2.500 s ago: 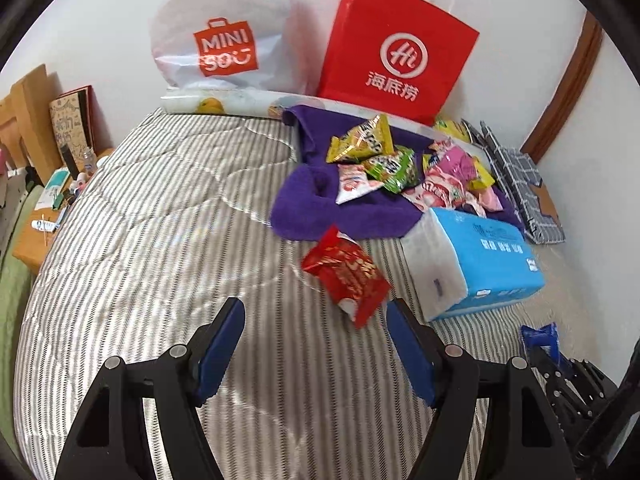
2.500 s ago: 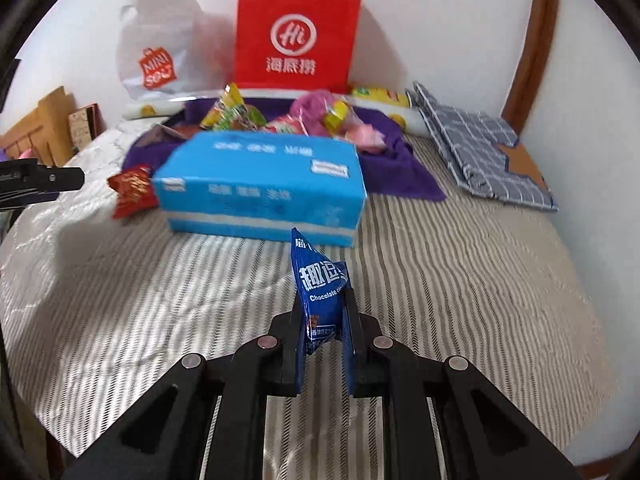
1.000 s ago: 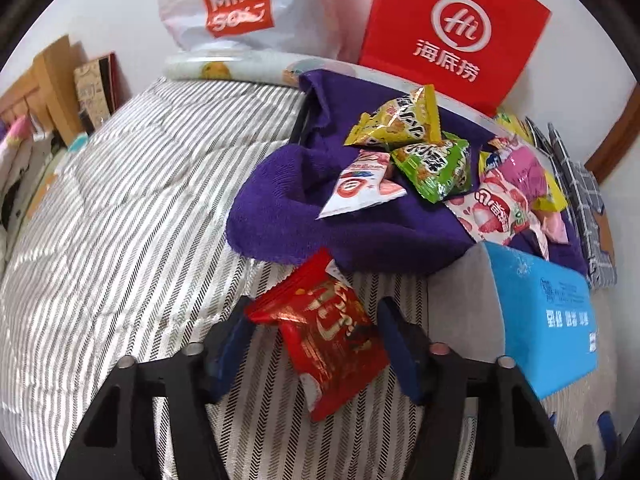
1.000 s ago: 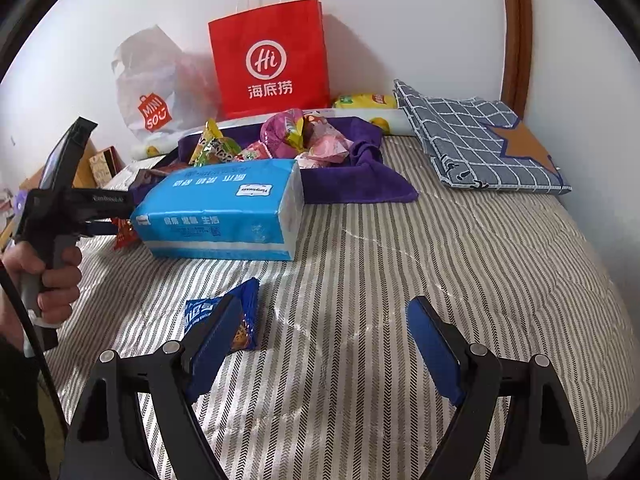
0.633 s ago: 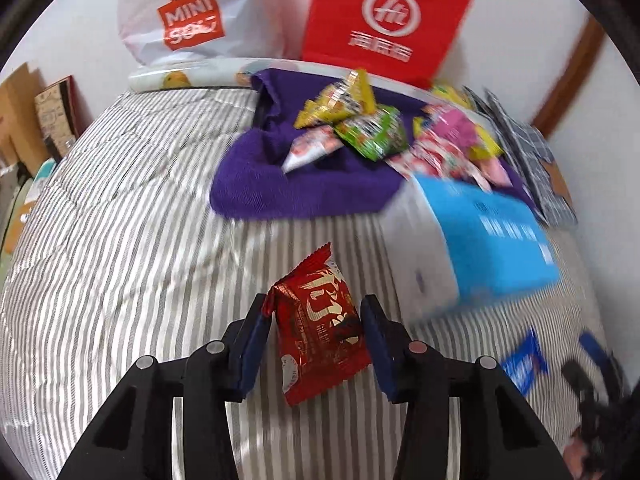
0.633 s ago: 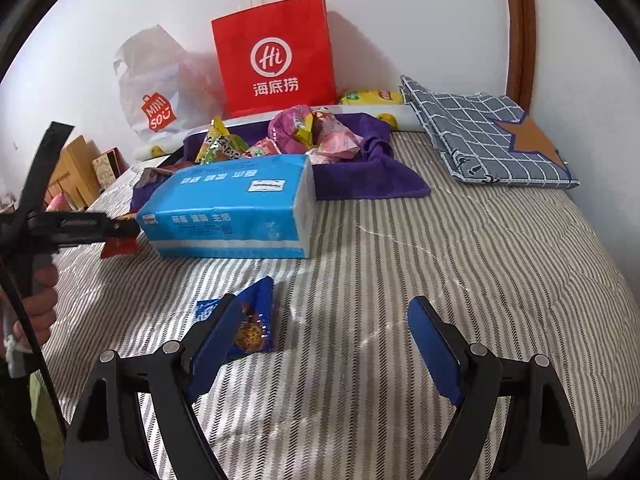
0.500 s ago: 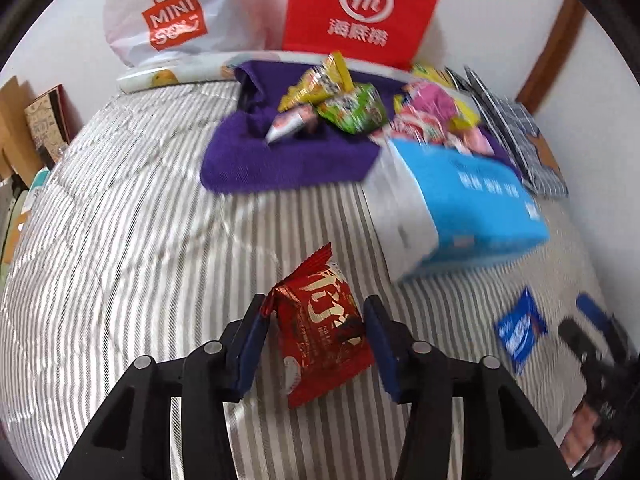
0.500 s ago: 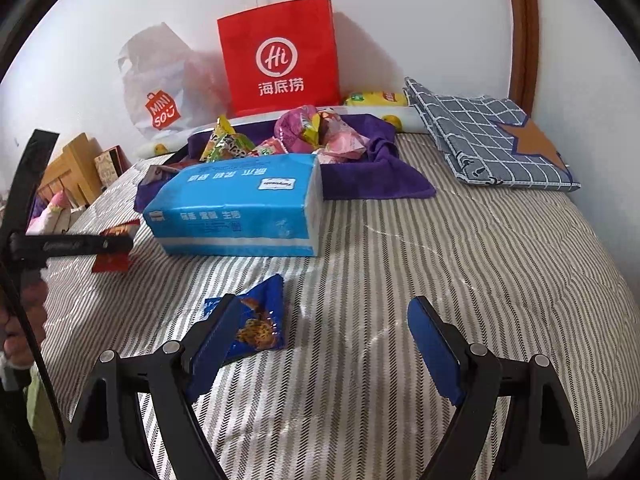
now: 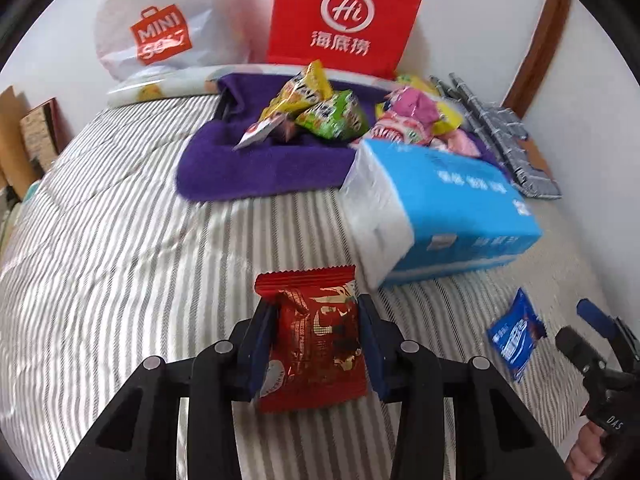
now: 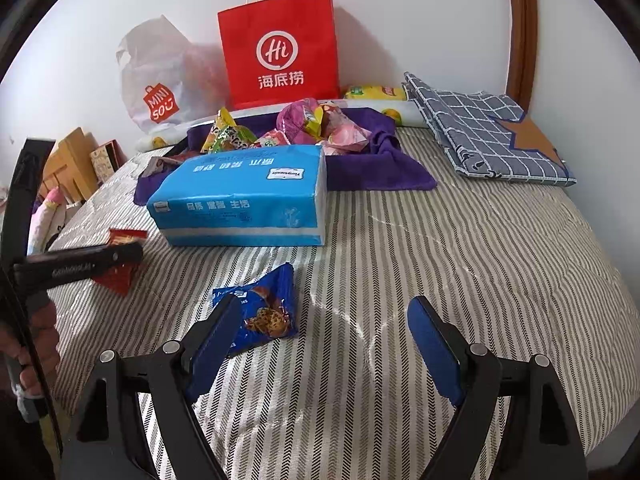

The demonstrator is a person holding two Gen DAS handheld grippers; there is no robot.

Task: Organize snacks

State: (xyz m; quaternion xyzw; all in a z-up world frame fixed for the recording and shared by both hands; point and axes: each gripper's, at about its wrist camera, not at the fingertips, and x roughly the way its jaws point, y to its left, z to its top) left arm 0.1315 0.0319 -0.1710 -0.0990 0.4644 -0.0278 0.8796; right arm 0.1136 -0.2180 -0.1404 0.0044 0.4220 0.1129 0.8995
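Left hand-held gripper (image 9: 316, 344), bottom centre of the left wrist view: both blue pads pressed against the sides of a red snack packet (image 9: 314, 336). The packet stands upright between them, its crimped top edge above the fingertips, lifted clear of the striped bed (image 9: 120, 248).

Right hand-held gripper (image 10: 324, 340), lower middle of the right wrist view: jaws spread wide, nothing between them. A blue cookie packet (image 10: 262, 312) lies flat on the bed just beside the left finger (image 10: 214, 344), partly hidden behind it. The same packet shows at the right edge of the left wrist view, near the other gripper's tip.

Blue tissue pack (image 10: 240, 196) sits centre frame on the bed, beyond the blue packet, its far side against the purple towel (image 10: 376, 172). Heaped on the towel, upper middle of both views: a snack pile (image 9: 332, 112) of yellow, green, pink and white wrappers.

Against the wall, top of frame: red paper bag (image 10: 280, 48) with white "Hi" logo, white plastic bag (image 10: 160, 76) left of it. Folded grey checked cloth (image 10: 488, 136) at upper right of the right wrist view, well apart from the snacks.
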